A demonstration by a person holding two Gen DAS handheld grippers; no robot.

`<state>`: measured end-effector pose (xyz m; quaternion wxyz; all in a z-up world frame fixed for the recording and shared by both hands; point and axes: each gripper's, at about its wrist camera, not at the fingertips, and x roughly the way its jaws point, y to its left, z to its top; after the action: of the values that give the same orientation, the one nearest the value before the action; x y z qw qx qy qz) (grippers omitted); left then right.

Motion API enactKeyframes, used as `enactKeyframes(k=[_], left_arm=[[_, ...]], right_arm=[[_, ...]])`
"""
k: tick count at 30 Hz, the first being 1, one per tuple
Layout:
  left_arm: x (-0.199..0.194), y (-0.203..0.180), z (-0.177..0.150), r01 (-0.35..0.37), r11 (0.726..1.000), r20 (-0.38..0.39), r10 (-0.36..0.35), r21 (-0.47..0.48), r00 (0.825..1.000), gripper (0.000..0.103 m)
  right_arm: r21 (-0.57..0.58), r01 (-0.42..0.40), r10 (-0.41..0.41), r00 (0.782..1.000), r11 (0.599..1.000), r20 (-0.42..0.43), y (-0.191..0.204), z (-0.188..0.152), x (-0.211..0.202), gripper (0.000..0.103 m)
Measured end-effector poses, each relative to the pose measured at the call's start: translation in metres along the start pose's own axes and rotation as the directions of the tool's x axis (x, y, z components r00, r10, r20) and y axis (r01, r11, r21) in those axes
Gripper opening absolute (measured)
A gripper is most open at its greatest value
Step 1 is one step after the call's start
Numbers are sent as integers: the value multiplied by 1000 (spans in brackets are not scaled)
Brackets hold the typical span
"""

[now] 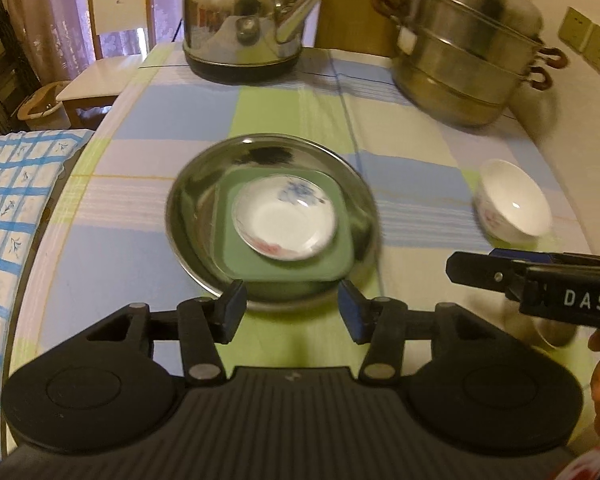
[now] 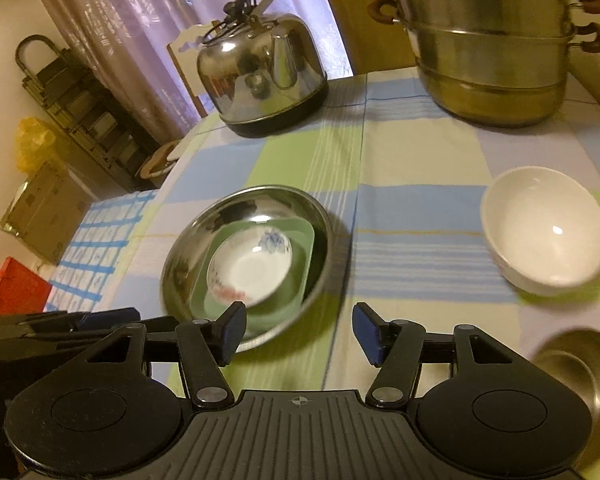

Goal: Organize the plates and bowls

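Observation:
A steel plate [image 1: 188, 200] holds a green square plate [image 1: 332, 252], and a white floral saucer [image 1: 286, 216] lies on top. My left gripper [image 1: 292, 310] is open and empty at the stack's near rim. A white bowl [image 1: 514, 204] stands to the right. In the right wrist view the same stack [image 2: 180, 264] is at centre left, the white bowl [image 2: 544, 230] at right and a small steel bowl [image 2: 580, 364] at lower right. My right gripper [image 2: 298, 334] is open and empty, just right of the stack's near edge.
A steel kettle [image 1: 242, 20] and a stacked steel steamer pot [image 1: 468, 52] stand at the back of the checked tablecloth [image 1: 140, 240]. A chair [image 1: 108, 60] stands beyond the far left corner. The table's left edge curves near a blue checked cloth [image 1: 16, 208].

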<state>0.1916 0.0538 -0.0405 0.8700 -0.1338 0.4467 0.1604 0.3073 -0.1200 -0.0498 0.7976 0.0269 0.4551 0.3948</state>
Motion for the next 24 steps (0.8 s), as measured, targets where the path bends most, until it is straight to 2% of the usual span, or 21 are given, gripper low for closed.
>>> enactKeyframes(k=[11,24], left_arm=[[-44,-50,-41,17,1000,27,-17,25,999,56],[-72,-101,-87,43,998,20,-44,45,999,57]], right_arm=[[5,-37,37,999,999,0,-21,-47,-75,60],[26,19,-19,1000,999,7,-58,-102,-140,60]])
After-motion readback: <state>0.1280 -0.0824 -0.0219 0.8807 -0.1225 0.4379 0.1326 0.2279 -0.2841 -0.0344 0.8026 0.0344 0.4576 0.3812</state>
